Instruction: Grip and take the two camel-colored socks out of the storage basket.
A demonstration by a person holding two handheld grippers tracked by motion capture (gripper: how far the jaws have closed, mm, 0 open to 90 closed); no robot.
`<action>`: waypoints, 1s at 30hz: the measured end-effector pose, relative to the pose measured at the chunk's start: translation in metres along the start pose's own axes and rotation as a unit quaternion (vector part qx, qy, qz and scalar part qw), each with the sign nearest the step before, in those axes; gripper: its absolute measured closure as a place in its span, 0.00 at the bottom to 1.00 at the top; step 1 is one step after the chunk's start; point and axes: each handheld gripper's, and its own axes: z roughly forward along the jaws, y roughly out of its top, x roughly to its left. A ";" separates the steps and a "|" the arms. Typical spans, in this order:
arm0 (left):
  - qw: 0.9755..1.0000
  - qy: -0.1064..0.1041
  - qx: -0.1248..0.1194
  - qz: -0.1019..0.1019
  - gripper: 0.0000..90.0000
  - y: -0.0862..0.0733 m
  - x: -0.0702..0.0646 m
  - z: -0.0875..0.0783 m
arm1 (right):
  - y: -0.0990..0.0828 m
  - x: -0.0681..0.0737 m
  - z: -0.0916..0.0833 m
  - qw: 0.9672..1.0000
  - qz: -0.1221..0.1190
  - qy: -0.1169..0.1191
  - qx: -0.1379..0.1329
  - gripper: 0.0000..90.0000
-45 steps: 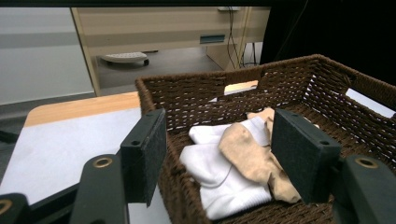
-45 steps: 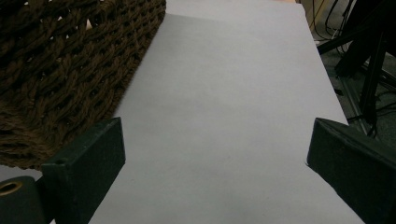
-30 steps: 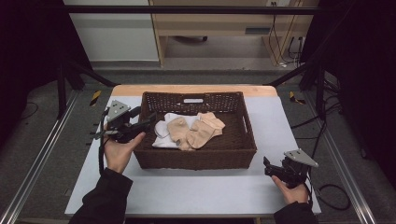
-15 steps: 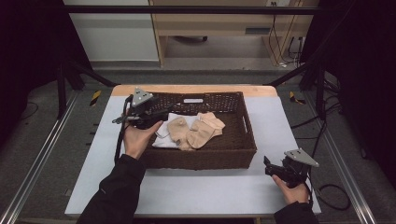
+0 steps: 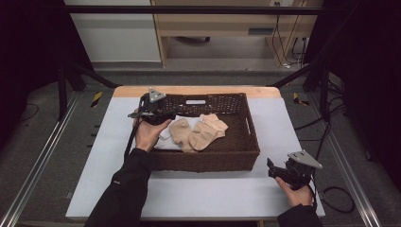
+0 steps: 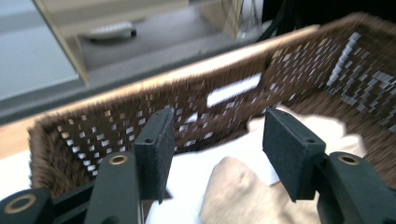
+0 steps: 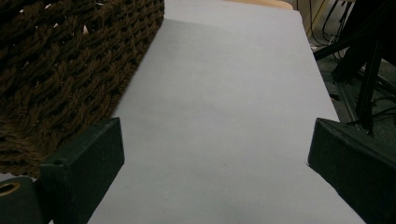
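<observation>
A white-topped table point(image 5: 208, 194) fills the middle of the high view, its wooden edge showing along the far side. At the centre of the frame sits a dark brown woven basket point(image 5: 208, 158), rectangular, with a slot handle in its far wall; a pale strip there may be a label, but no writing can be read on it. Inside, toward the basket's left half, lie beige socks point(image 5: 201, 132) on top of a white cloth point(image 5: 166, 142), the socks soft, rounded at the toe and overlapping one another. The left gripper point(image 5: 166, 116), held in the person's left hand point(image 5: 147, 135), hangs over the basket's left rim; in the left gripper view its jaws stand apart and grasp nothing, with a beige sock point(image 6: 233, 193) and the white cloth point(image 6: 196, 168) below and between them. At the lower right of the high view, the right gripper point(image 5: 273, 168) rests on the table just beside the basket's near right corner, jaws spread wide and empty.
</observation>
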 end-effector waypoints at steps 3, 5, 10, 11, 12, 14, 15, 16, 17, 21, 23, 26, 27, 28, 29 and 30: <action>1.000 -0.001 0.025 0.008 0.48 -0.004 -0.001 0.012 | 0.000 0.000 0.000 1.000 0.001 0.000 0.000 0.04; 0.999 -0.002 0.035 0.009 0.49 -0.007 -0.001 0.018 | 0.000 0.000 0.000 1.000 0.001 0.001 0.000 0.04; 0.998 -0.010 0.063 0.012 0.50 -0.017 -0.002 0.033 | 0.000 0.000 0.000 1.000 -0.001 0.003 -0.001 0.05; 0.998 -0.011 0.069 0.009 0.51 -0.018 -0.001 0.034 | 0.000 0.000 0.001 1.000 -0.001 0.003 -0.001 0.05; 0.998 -0.011 0.066 0.006 0.51 -0.018 0.000 0.034 | 0.000 0.000 0.001 1.000 0.000 0.003 -0.001 0.05; 0.998 -0.011 0.063 0.002 0.52 -0.019 0.001 0.033 | 0.000 0.000 0.001 1.000 0.000 0.003 -0.001 0.05; 0.997 -0.012 0.070 0.003 0.52 -0.021 0.001 0.034 | 0.000 0.000 0.001 1.000 0.000 0.003 -0.001 0.05; 0.997 -0.014 0.082 0.004 0.52 -0.022 0.001 0.035 | 0.000 0.000 0.000 1.000 0.000 0.002 -0.001 0.05; 0.996 -0.015 0.089 0.003 0.50 -0.024 0.000 0.036 | 0.000 0.000 0.000 1.000 -0.001 0.002 -0.001 0.05; 0.994 -0.023 0.103 0.012 0.50 -0.028 -0.003 0.038 | -0.001 0.001 0.002 1.000 -0.005 0.005 0.003 0.05; 0.993 -0.028 0.112 0.021 0.49 -0.030 -0.006 0.040 | -0.001 0.001 0.003 1.000 -0.006 0.004 0.005 0.05; 0.991 -0.022 0.124 0.036 0.48 -0.032 -0.007 0.042 | -0.001 0.001 0.003 1.000 -0.006 0.003 0.005 0.05; 0.991 -0.022 0.128 0.037 0.48 -0.032 -0.007 0.043 | -0.001 0.001 0.002 1.000 -0.006 0.004 0.005 0.05; 0.990 -0.027 0.130 0.036 0.49 -0.033 -0.007 0.044 | -0.001 0.001 0.002 1.000 -0.006 0.004 0.005 0.05; 0.990 -0.032 0.135 0.035 0.48 -0.034 -0.007 0.045 | -0.002 0.001 0.001 1.000 -0.005 0.005 0.005 0.05; 0.989 -0.034 0.140 0.035 0.47 -0.035 -0.006 0.046 | -0.002 0.001 0.001 1.000 -0.006 0.005 0.005 0.05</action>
